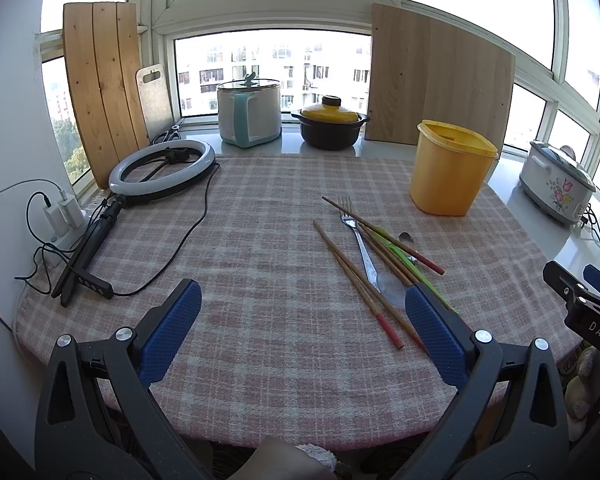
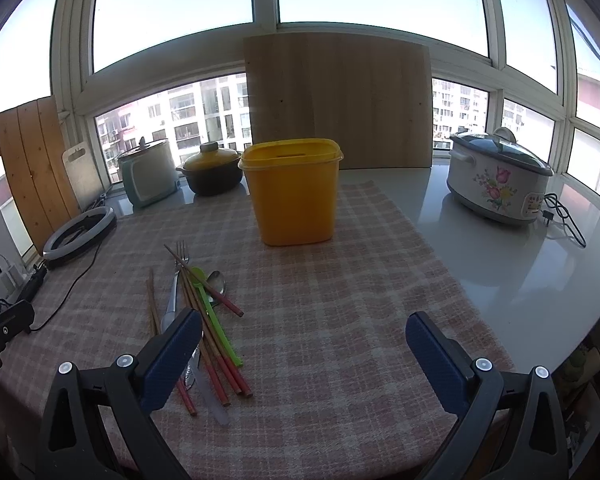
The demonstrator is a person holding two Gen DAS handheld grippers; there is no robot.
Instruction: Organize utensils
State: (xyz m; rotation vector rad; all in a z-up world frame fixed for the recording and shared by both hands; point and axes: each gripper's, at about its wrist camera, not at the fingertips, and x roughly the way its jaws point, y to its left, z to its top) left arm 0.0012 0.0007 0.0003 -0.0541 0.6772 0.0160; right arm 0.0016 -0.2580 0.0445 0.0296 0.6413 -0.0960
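— Surface check: checked pink tablecloth (image 2: 340, 280), windowsill behind. Utensil location?
— Loose pile of chopsticks (image 2: 216, 344), fork (image 1: 350, 220) and spoons, lying left of yellow container (image 2: 292, 192), well apart from it.
— Tongs?
— Left gripper (image 1: 302, 312) and right gripper (image 2: 304, 344) both spread wide, grasping nothing.

Yellow container (image 2: 294, 192); pink plaid tablecloth (image 2: 340, 320); green spoon (image 2: 212, 316).

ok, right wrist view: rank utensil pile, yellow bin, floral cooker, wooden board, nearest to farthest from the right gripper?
1. Utensil pile: on the cloth, by the left jaw of the right gripper.
2. Yellow bin: straight ahead, mid-cloth.
3. Floral cooker: far right, on the bare counter.
4. Wooden board: leaning at the window behind the bin.
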